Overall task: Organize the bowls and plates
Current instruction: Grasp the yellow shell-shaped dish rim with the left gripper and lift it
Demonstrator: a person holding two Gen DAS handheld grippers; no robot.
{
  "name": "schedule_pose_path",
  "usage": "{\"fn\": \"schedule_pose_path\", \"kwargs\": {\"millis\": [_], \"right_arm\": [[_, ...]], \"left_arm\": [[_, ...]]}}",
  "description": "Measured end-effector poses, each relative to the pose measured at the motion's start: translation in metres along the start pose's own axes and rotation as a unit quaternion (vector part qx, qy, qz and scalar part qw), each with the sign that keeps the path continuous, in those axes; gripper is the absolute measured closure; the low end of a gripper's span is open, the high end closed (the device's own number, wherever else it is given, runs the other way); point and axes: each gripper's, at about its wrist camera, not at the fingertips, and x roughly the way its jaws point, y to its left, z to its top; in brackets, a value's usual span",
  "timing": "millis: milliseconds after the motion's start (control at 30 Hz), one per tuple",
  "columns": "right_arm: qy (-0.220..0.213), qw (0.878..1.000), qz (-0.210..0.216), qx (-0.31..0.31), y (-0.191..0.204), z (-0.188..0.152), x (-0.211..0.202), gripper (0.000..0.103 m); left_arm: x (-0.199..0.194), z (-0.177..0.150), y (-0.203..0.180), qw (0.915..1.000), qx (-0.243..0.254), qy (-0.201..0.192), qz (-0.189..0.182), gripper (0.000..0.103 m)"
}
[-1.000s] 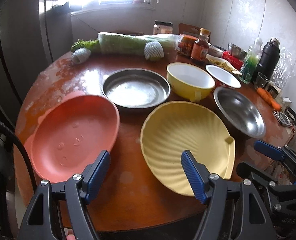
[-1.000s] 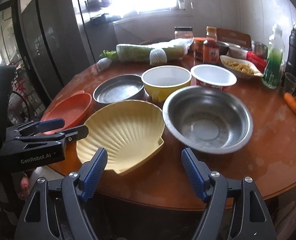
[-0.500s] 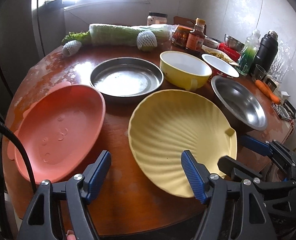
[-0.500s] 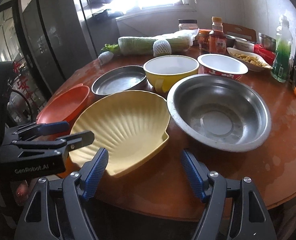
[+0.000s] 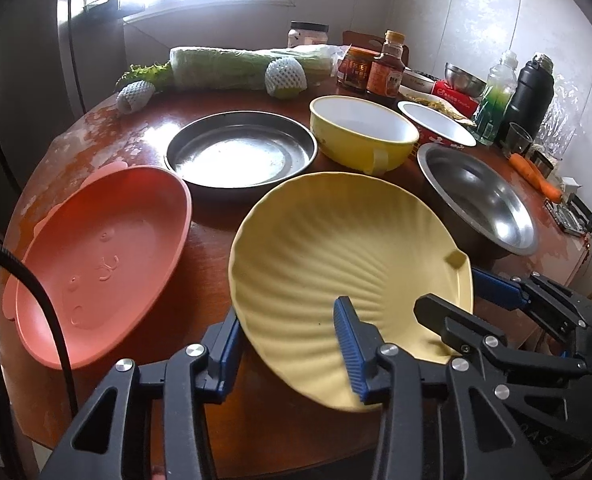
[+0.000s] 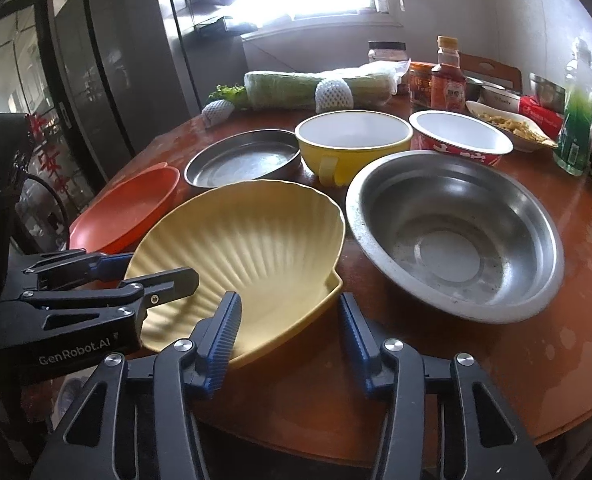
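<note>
As both jaws close, left gripper (image 5: 291, 344) and right gripper (image 6: 289, 334) straddle the shell plate's (image 6: 251, 248) rim.

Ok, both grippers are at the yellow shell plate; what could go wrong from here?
The left gripper and right gripper have just been closing, with only the near rim of the yellow shell plate between their jaws: so shallow a bite may slip. The steel bowl sits close beside it and could get knocked on lifting.
</note>
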Motion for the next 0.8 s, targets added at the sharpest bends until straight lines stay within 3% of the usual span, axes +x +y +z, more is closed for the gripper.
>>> {"fn": "schedule_pose_path", "kwargs": {"millis": [367, 800], "right_arm": [[-0.005, 1.000, 0.013, -0.012, 0.017, 0.009, -0.012, 0.052], [-0.049, 0.995, 0.046, -0.075, 0.081, 0.061, -0.023, 0.051]], "left_arm": [[-0.036, 0.000, 0.010, 0.9994, -0.001, -0.028, 0.021, 0.059], [-0.092, 0.021, 0.068, 0.9933, -0.037, -0.089, 0.063, 0.059]]}}
